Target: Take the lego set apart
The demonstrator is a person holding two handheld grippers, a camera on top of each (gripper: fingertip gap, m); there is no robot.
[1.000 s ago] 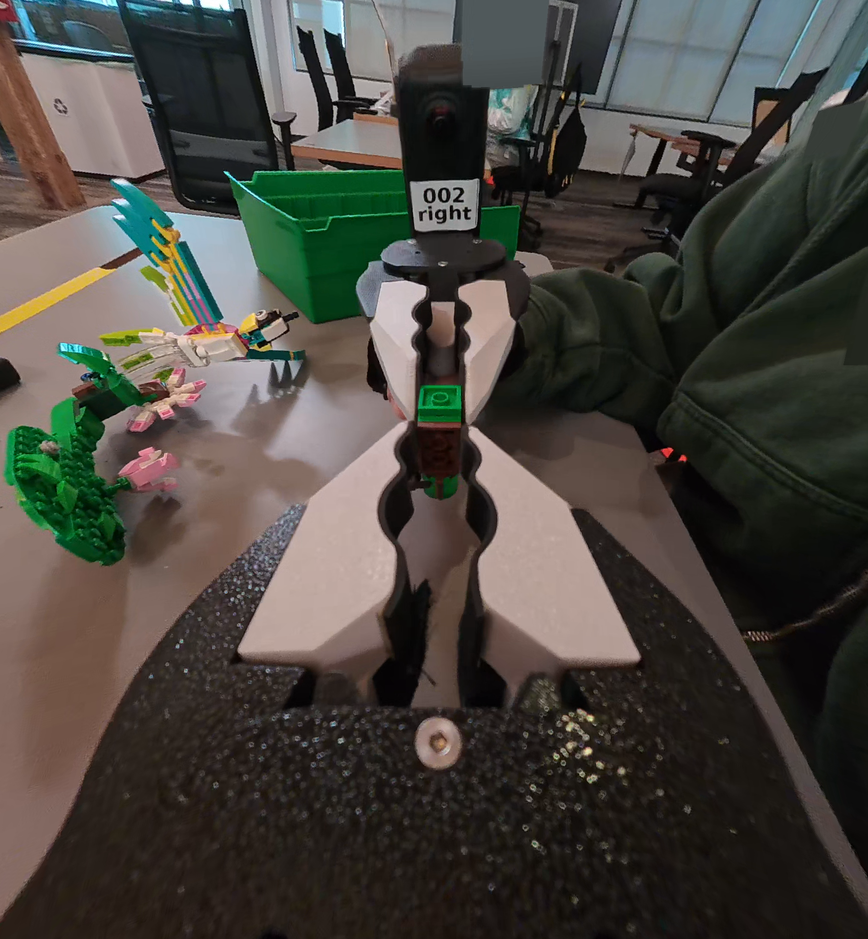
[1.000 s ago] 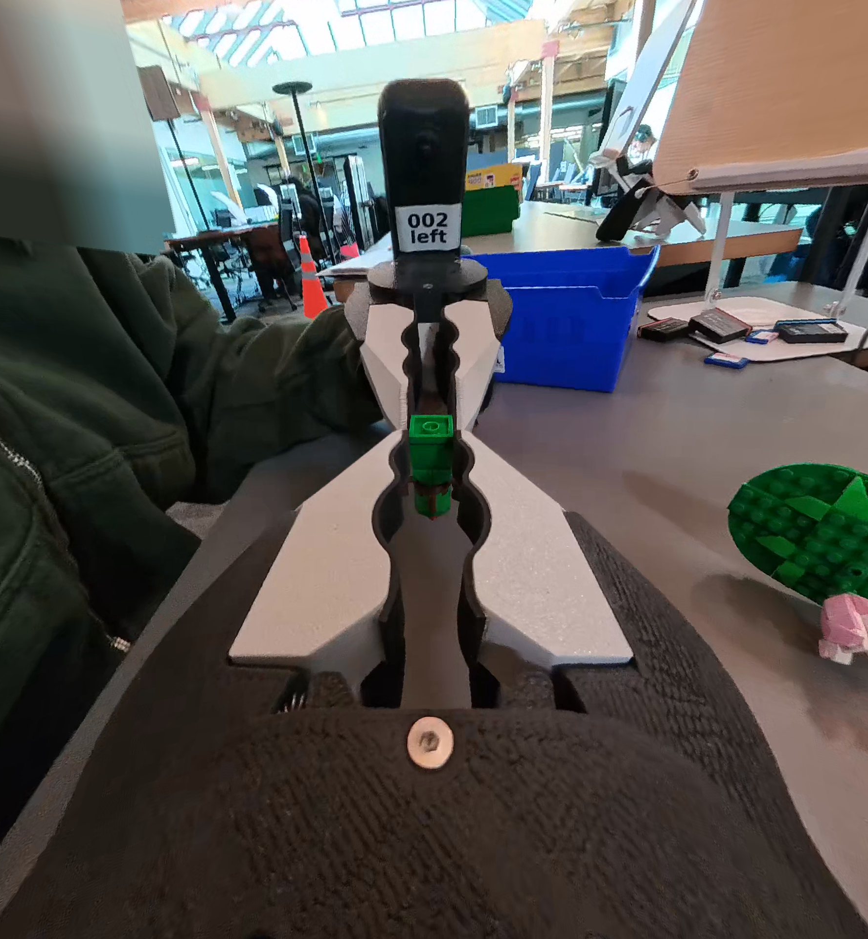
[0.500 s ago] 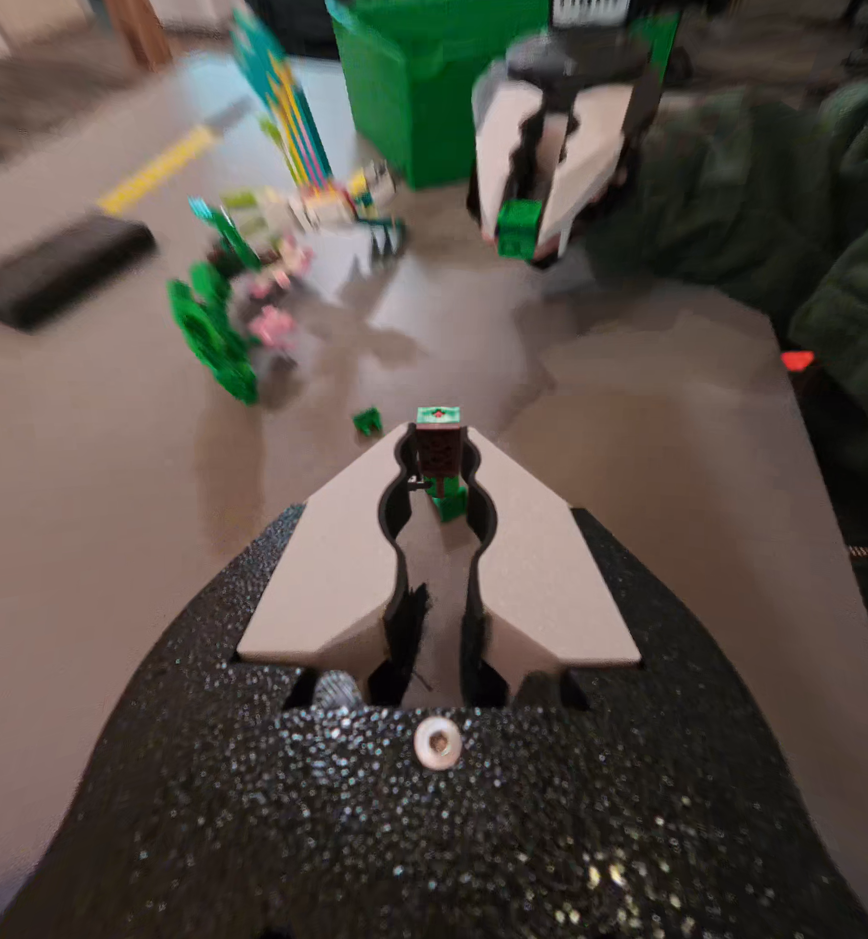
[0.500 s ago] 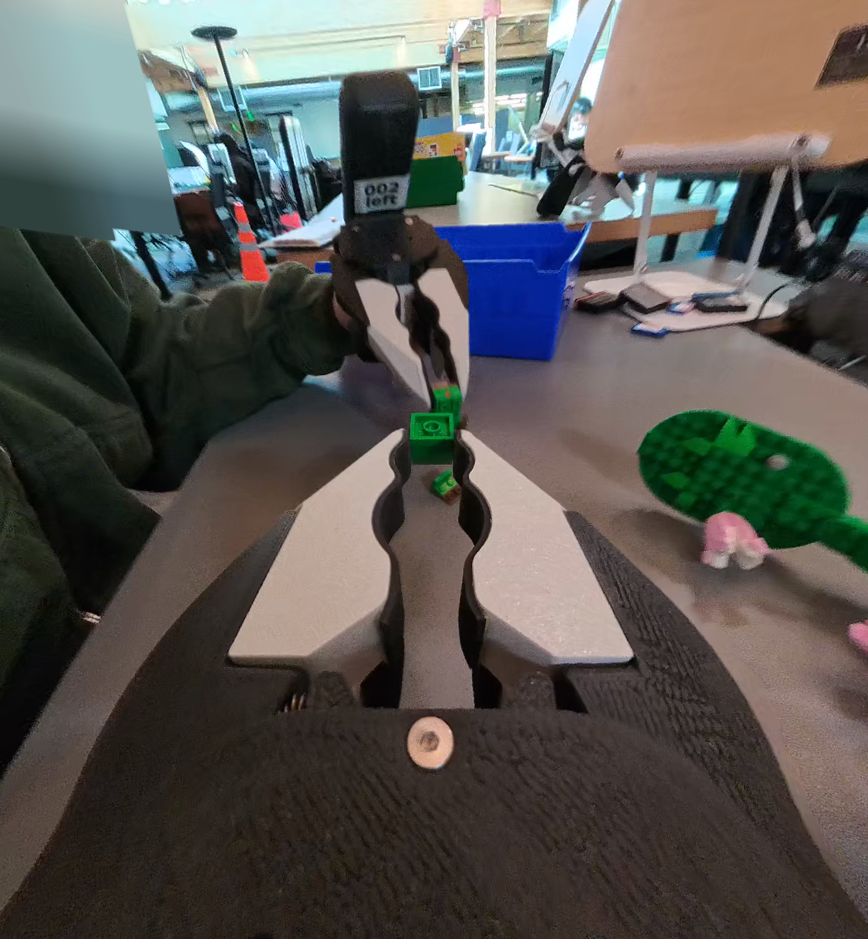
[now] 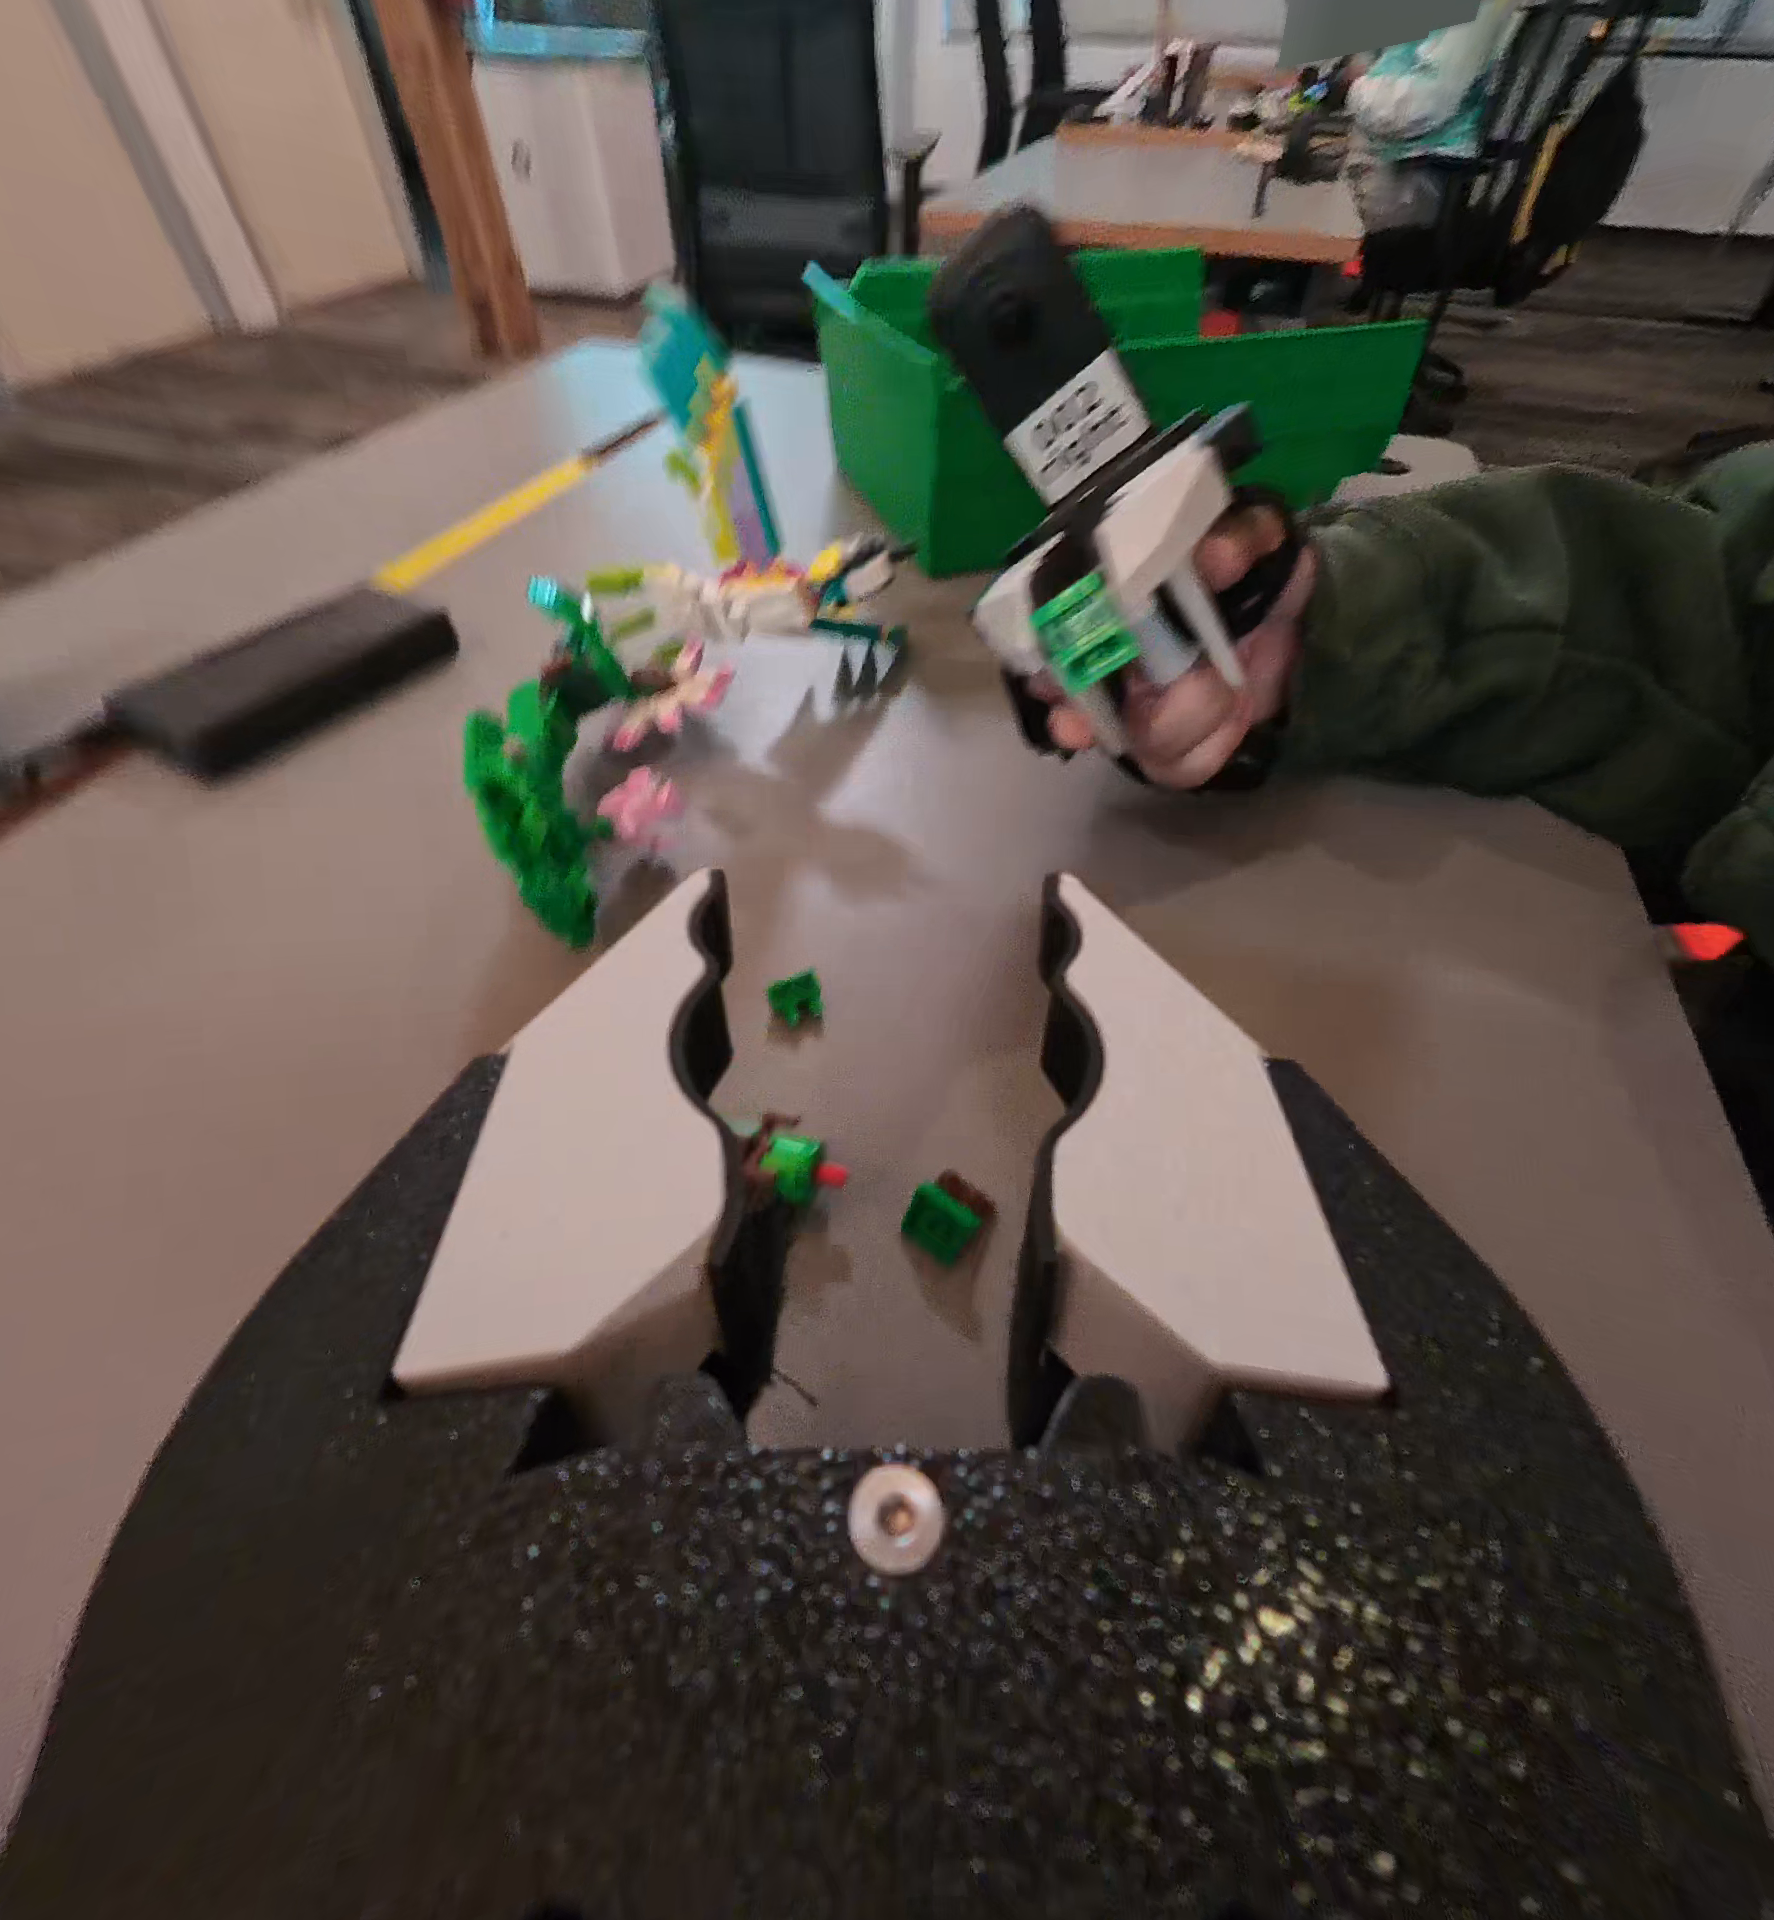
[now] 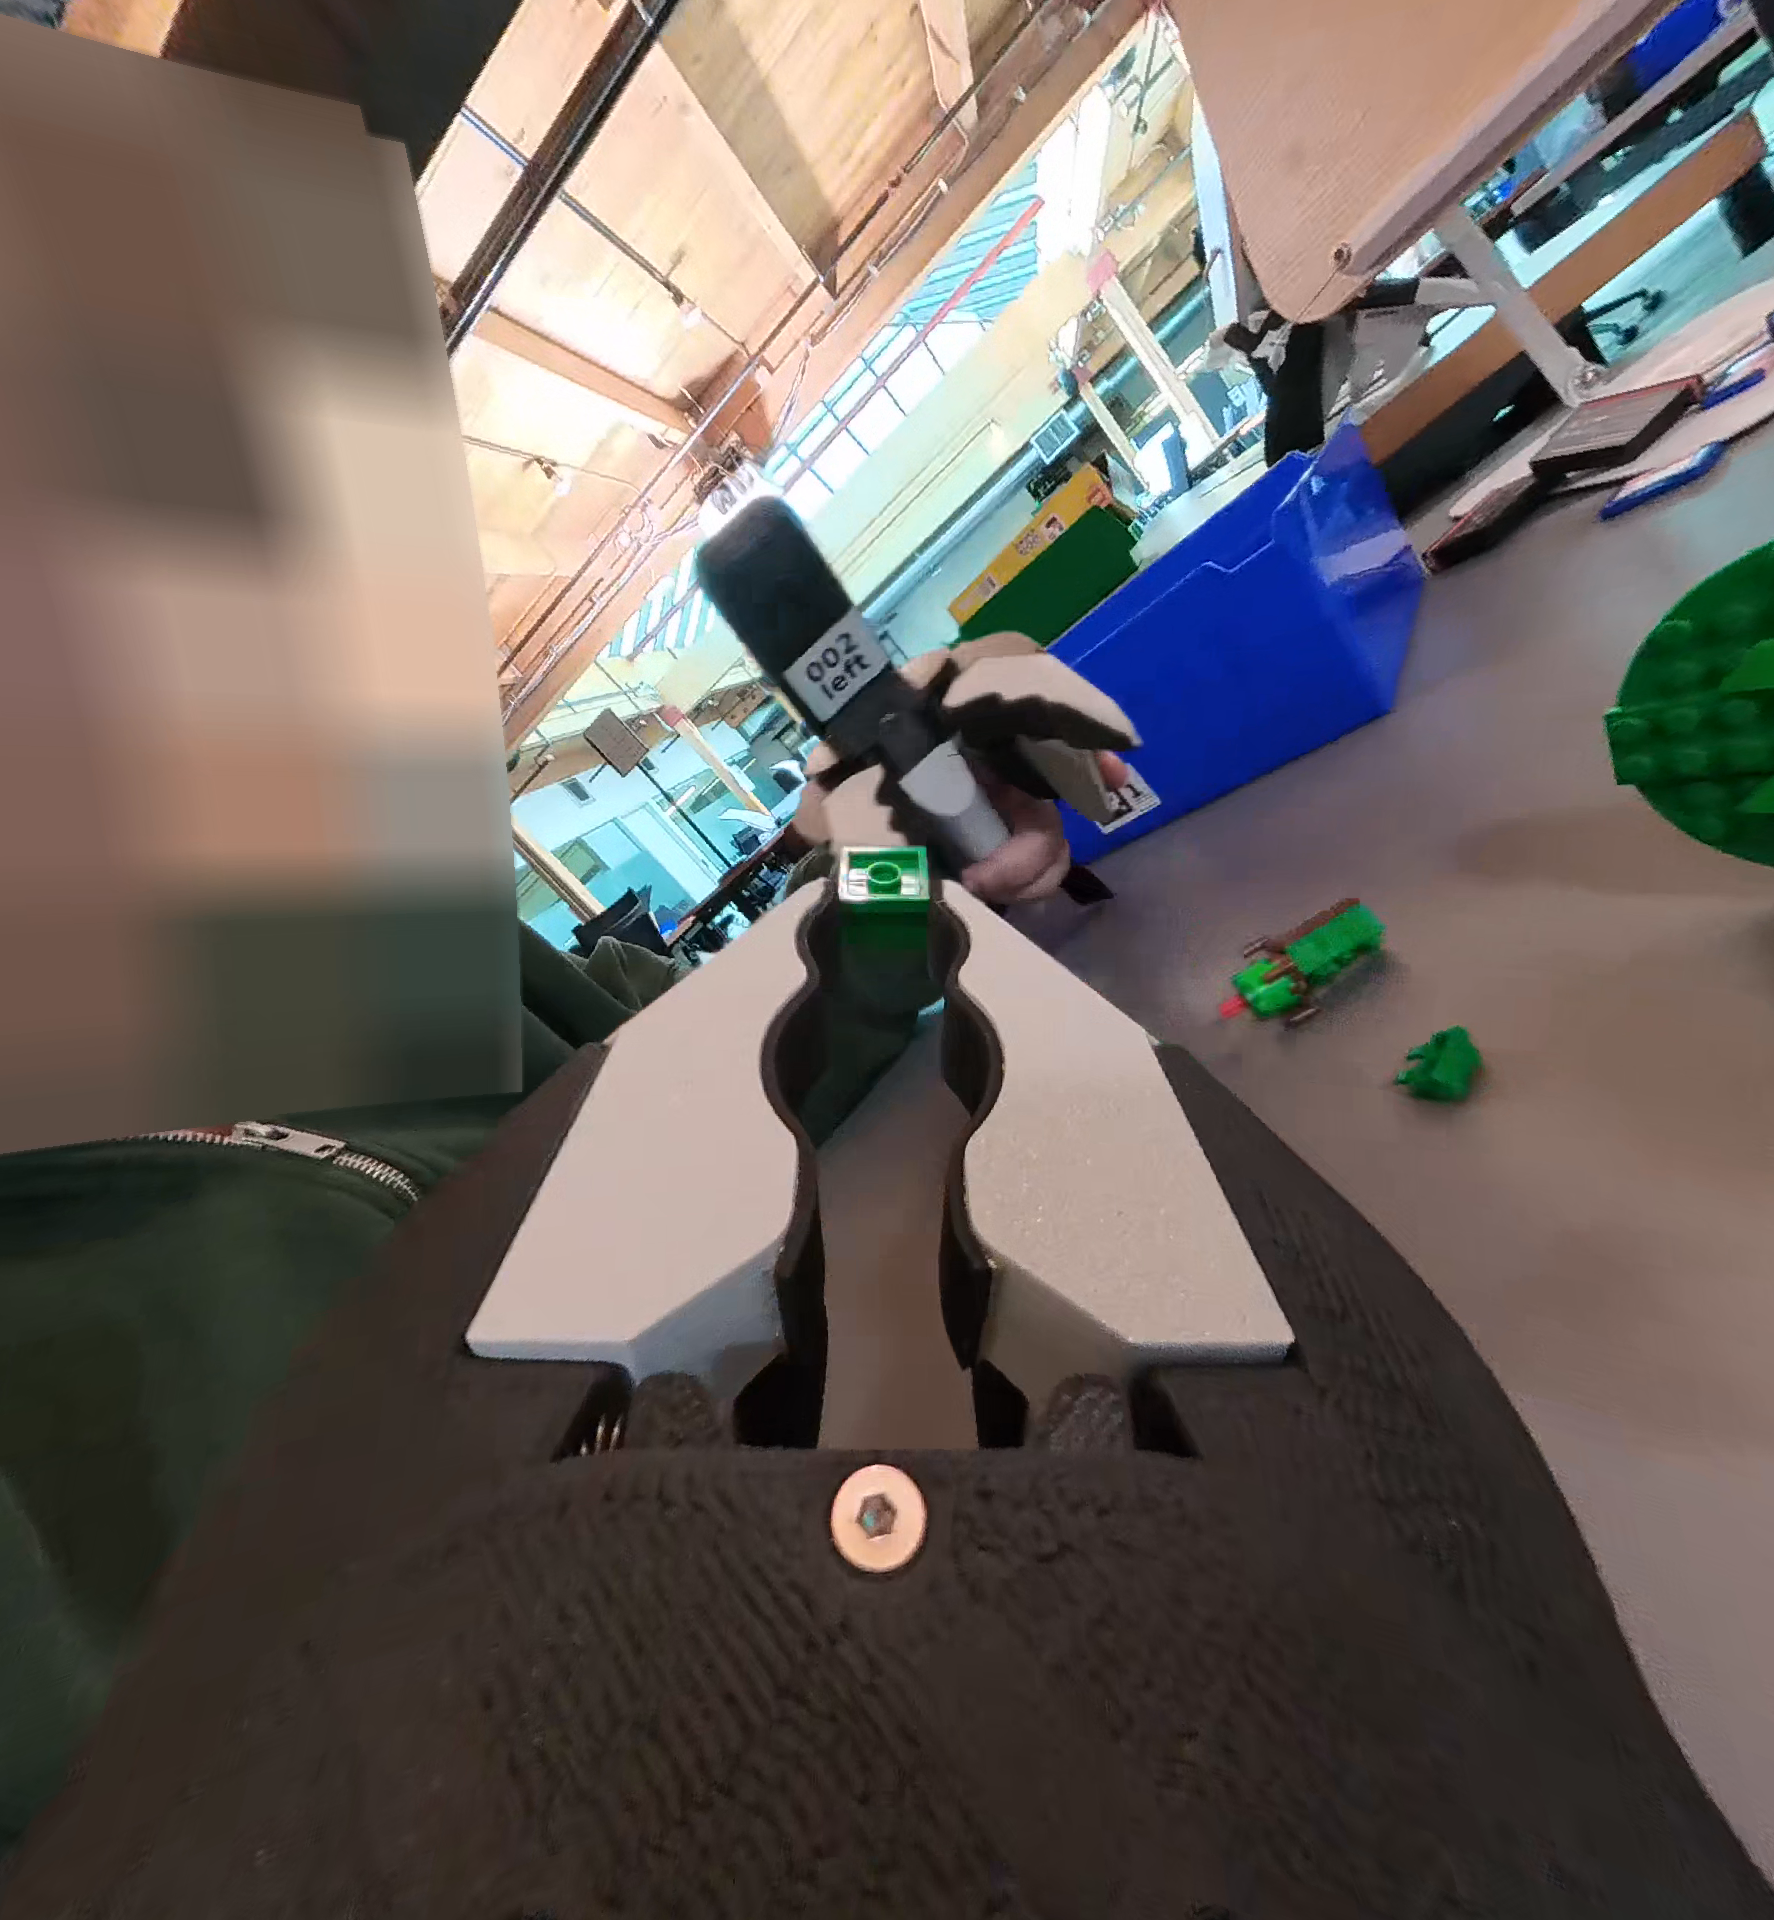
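Grey table point(image 5: 239, 1039); right tongs point(image 6: 884, 902) pinch seemingly green brick point(image 6: 883, 883).

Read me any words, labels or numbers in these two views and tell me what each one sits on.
I won't repeat writing; these things bear it.
White label on the left gripper: legible.
Matching label on the right gripper: blurred.
Sticker on the blue bin: too small.
Yellow box behind it: too small.
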